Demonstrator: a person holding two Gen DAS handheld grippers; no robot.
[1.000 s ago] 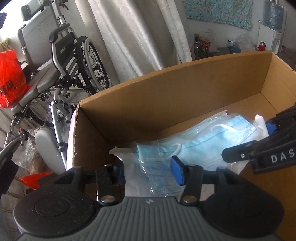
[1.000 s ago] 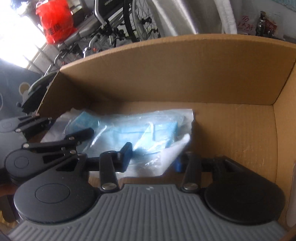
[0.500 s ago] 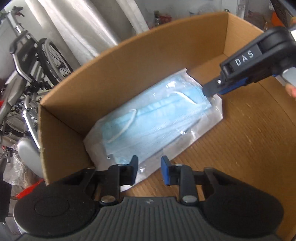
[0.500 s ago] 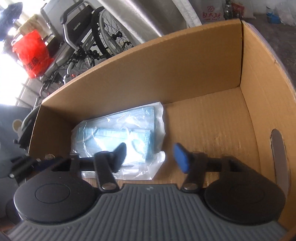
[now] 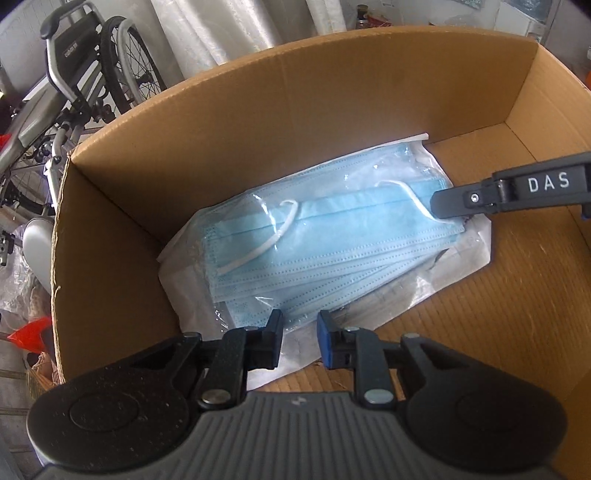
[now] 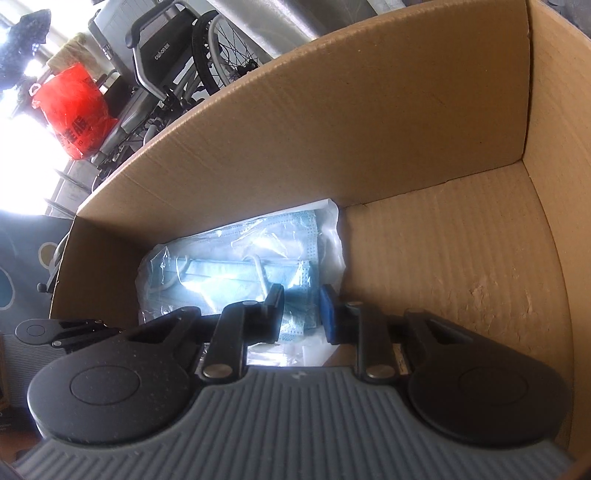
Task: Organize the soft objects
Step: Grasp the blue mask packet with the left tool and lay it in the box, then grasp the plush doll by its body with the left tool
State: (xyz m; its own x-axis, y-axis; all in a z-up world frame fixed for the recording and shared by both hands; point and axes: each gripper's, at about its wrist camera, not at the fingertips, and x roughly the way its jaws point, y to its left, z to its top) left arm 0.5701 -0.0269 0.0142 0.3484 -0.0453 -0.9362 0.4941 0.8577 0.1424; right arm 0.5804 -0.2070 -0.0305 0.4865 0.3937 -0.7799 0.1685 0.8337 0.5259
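A clear bag of blue face masks (image 5: pixel 332 240) lies flat on the floor of a cardboard box (image 5: pixel 295 92), against its left end. My left gripper (image 5: pixel 300 332) hovers over the bag's near corner. Its jaws stand narrow with a small gap, and no fold is pinched between them. In the right wrist view the same bag (image 6: pixel 240 266) shows in the box (image 6: pixel 369 129). My right gripper (image 6: pixel 302 314) is over the bag's right end, its jaws closing, with mask edge showing in the gap. One of its fingers (image 5: pixel 480 195) touches the bag's top.
The box floor to the right of the bag is bare cardboard. A wheelchair (image 5: pixel 92 74) stands beyond the box's far left wall, with a red plastic bag (image 6: pixel 74 114) beside it. Pale curtains (image 5: pixel 240 29) hang behind.
Both grippers' jaws went from wide to narrow and both came down closer to the bag. The bag, loose and rumpled between the fingers before, now lies flat.
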